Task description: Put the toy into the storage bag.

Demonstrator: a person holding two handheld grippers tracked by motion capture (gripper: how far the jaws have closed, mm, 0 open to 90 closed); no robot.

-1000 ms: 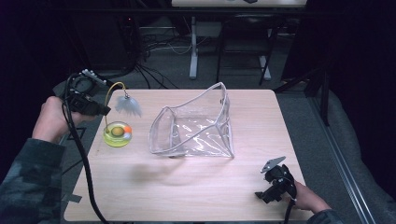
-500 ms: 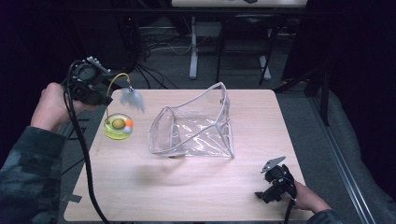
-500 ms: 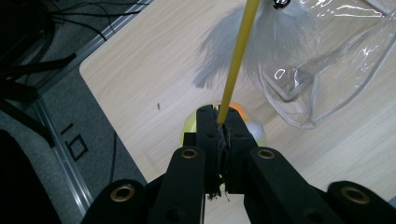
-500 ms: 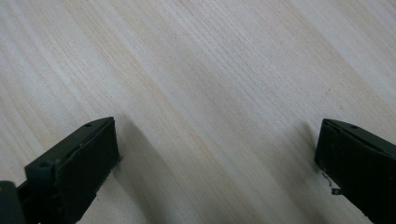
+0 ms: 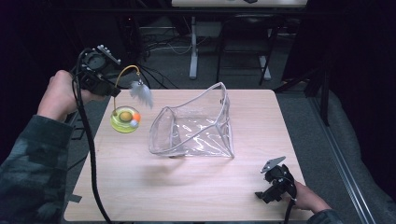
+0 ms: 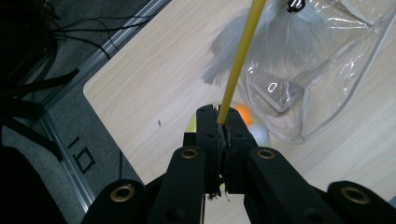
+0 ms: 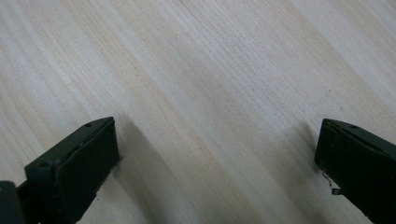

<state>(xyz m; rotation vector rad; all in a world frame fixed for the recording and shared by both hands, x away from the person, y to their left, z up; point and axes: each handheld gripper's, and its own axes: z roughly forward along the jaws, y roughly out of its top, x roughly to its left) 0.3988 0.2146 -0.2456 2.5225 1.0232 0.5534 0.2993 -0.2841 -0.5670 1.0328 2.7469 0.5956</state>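
Left gripper view: hand-held gripper (image 6: 218, 122) pinches yellow wand (image 6: 239, 60) (feather (image 6: 275, 44) blurred).

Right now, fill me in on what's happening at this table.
A person works with tongs in each hand. The left tongs are shut on the yellow wand of a cat toy, whose feather dangles beside the clear plastic bag and whose round base appears lifted off the table. The right tongs rest open near the table's front corner, holding nothing.

Pale wood table (image 5: 187, 186); beyond it, cables (image 5: 159, 46) cross grey floor (image 5: 299, 107), perhaps beside a desk leg (image 5: 193, 46).
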